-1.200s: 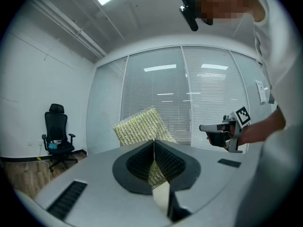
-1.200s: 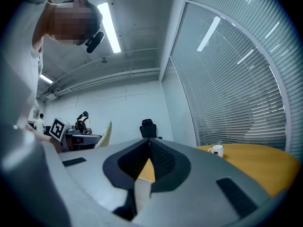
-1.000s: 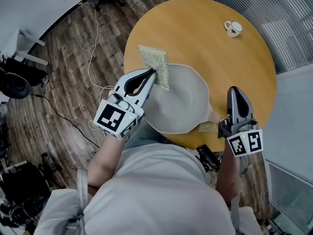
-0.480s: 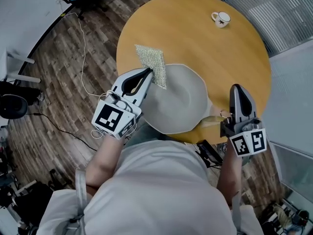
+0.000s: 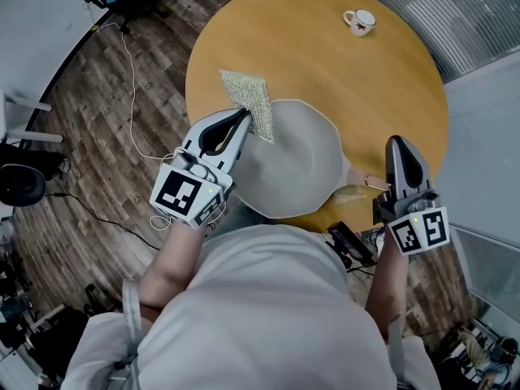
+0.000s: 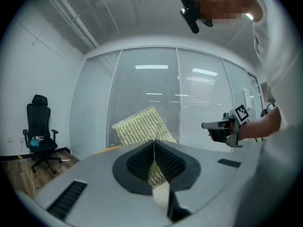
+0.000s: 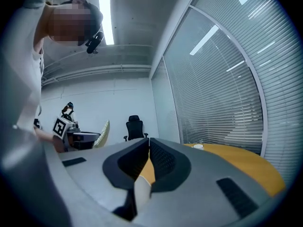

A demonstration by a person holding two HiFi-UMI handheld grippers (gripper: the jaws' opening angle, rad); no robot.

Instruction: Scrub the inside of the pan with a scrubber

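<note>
Woven mesh scrubber (image 5: pixel 245 101), rounded grey pan (image 5: pixel 301 167)

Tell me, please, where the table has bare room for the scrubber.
The widest bare stretch of the table lies between the pan and the cup at the far edge. A bare patch lies beyond the right gripper. The near edge is crowded by the pan, its handle and the left gripper holding the scrubber.

The scrubber (image 5: pixel 249 102) is coarse, glinting woven mesh. The pan (image 5: pixel 301 169) on the tabletop (image 5: pixel 325 63) looks matt grey. The tabletop is smooth satin wood, and the cup (image 5: pixel 358 21) on it is glossy.
</note>
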